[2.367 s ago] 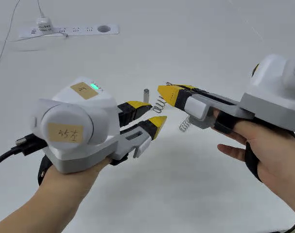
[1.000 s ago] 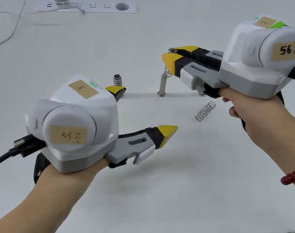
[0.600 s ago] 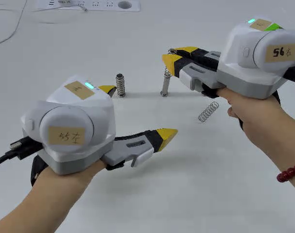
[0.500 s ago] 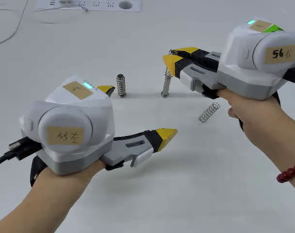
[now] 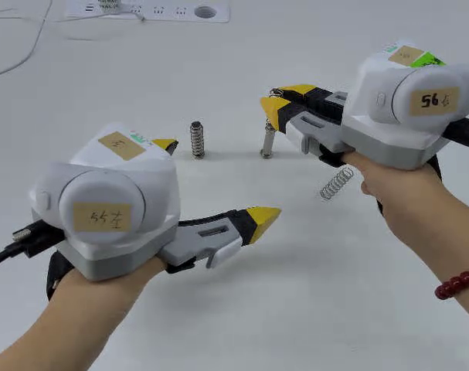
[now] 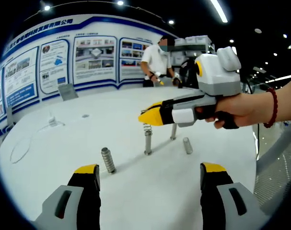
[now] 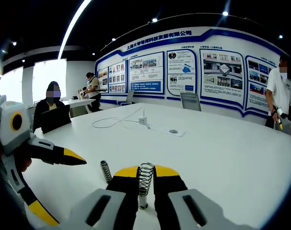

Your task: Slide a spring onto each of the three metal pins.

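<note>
Now backed off low to 8 o'clock with the left gripper [image 5: 219,179], jaws spread wide, nothing held. Done with the first pin [image 5: 196,141] at 11 o'clock, coil seated on it. Up at 1 o'clock, pinching the second spring [image 7: 145,177] tight in the right gripper [image 5: 271,104], brought just onto the top of the middle pin [image 5: 266,147]. Still to fit: the loose spring [image 5: 337,183] lying at 3 o'clock.

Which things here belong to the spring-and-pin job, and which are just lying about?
Job: right gripper shut on a spring over the middle pin; sprung pin; loose spring; left gripper, open.
Lying about: power strip; white cable.
</note>
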`<state>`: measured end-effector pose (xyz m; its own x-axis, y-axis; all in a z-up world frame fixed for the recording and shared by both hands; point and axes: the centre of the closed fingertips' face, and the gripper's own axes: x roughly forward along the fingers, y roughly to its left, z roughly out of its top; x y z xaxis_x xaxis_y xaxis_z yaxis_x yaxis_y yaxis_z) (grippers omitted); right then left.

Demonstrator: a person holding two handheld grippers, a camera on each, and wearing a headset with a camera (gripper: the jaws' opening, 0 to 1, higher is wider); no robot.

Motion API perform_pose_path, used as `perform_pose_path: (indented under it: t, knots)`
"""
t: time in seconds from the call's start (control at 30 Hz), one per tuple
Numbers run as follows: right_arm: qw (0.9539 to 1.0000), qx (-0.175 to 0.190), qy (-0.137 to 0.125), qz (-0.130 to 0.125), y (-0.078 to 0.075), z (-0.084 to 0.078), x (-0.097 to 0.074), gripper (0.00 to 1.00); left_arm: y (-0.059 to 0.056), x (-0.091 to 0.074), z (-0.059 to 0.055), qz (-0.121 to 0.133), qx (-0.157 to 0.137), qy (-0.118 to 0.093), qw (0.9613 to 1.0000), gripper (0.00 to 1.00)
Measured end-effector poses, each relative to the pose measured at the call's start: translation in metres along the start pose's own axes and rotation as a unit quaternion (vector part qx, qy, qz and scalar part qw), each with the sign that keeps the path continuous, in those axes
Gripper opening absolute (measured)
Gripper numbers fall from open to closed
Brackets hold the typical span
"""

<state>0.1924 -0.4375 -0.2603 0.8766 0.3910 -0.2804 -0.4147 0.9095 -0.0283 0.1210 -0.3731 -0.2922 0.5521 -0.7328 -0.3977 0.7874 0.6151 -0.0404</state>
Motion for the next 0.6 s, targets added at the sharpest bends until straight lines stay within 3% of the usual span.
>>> perform_pose_path:
  t: [0.6]
  knots:
    - [0.9994,-0.022,0.025,-0.011,0.003,-0.019,0.000,0.12,0.000,0.000,0.000,0.001,0.001,0.001,1.0000,0.86]
